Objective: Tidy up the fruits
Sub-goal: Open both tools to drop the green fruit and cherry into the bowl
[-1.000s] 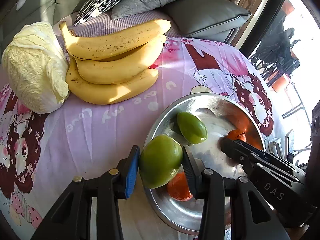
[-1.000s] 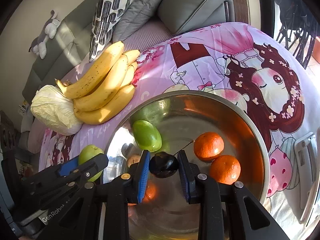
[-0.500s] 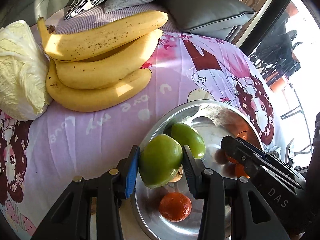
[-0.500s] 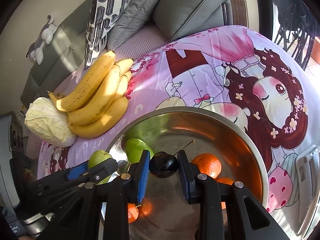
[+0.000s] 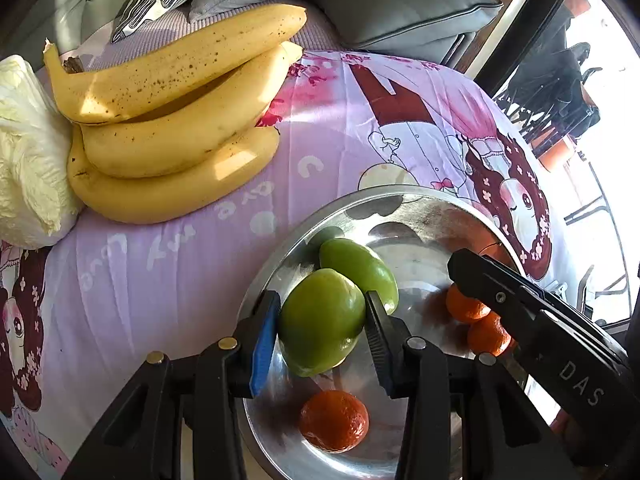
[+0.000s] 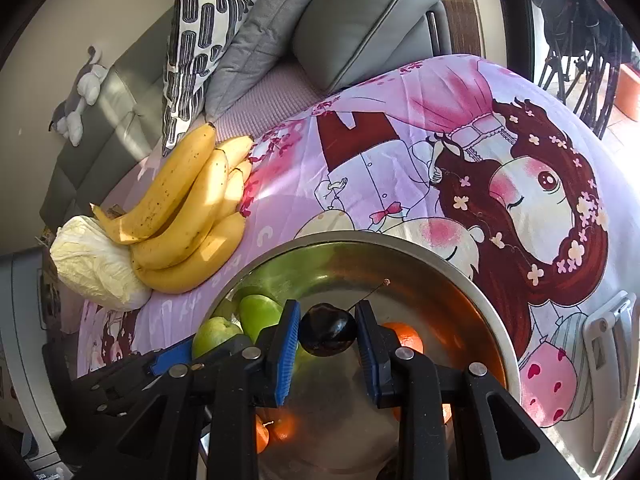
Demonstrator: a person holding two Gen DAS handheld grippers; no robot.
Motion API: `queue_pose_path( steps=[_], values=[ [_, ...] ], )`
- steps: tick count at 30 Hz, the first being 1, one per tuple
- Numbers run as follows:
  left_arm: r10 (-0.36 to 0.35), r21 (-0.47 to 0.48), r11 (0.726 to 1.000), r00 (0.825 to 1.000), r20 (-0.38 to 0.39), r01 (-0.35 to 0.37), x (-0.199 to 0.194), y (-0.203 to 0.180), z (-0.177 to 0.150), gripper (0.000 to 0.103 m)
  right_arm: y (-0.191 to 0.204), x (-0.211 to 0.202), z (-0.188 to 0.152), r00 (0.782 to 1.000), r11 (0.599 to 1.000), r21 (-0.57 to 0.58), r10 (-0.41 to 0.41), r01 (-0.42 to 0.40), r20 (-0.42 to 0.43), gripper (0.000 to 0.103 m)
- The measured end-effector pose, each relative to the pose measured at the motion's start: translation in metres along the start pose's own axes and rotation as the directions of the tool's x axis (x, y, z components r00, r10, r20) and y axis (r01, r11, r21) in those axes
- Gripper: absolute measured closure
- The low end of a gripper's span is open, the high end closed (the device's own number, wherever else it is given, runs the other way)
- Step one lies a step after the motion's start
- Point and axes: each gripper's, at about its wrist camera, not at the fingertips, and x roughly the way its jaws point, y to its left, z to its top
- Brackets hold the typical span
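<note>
My left gripper (image 5: 320, 332) is shut on a large green fruit (image 5: 322, 322) and holds it just above the left part of a steel bowl (image 5: 360, 196). Beside it, a second green fruit (image 5: 360, 268) lies in the bowl with three oranges (image 5: 334, 420). In the right wrist view my right gripper (image 6: 328, 336) is shut on a small dark fruit (image 6: 328, 334) with a thin stem, above the bowl's (image 6: 400, 240) middle. The left gripper's green fruit (image 6: 214, 336) shows at lower left there.
A bunch of bananas (image 5: 172, 132) and a pale cabbage (image 5: 28, 160) lie on the pink cartoon-print cloth (image 5: 160, 264) left of the bowl. Grey and patterned cushions (image 6: 360, 20) stand behind. The cloth's right edge drops off near a window.
My left gripper has carried the green fruit from the bowl's near rim further in over the bowl. The right gripper still holds the dark fruit and has barely shifted.
</note>
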Motion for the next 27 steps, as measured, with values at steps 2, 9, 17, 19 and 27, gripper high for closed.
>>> queue_pose_path(
  steps=[2, 9, 17, 19, 27],
  values=[
    [0.001, -0.001, 1.000, 1.000, 0.000, -0.001, 0.000, 0.000, 0.000, 0.059, 0.002, 0.003, -0.001, 1.000, 1.000, -0.009, -0.001, 0.001, -0.010, 0.072],
    [0.011, 0.001, 1.000, 1.000, -0.013, -0.010, 0.004, -0.002, -0.002, 0.059, 0.004, 0.008, -0.003, 1.000, 1.000, -0.018, 0.002, -0.002, -0.026, 0.072],
    [0.020, 0.006, 1.000, 0.999, -0.026, -0.020, 0.007, -0.002, -0.005, 0.059, 0.005, 0.013, -0.005, 0.999, 1.000, -0.023, -0.002, 0.001, -0.046, 0.072],
    [0.021, 0.006, 1.000, 0.999, -0.039, -0.021, 0.010, -0.003, -0.005, 0.059, 0.005, 0.015, -0.006, 0.998, 1.000, -0.027, -0.005, 0.004, -0.056, 0.072],
    [0.032, 0.009, 0.999, 0.999, -0.040, -0.032, 0.010, -0.004, -0.006, 0.060, 0.008, 0.016, -0.007, 0.998, 0.999, -0.037, -0.002, 0.000, -0.064, 0.072]
  ],
)
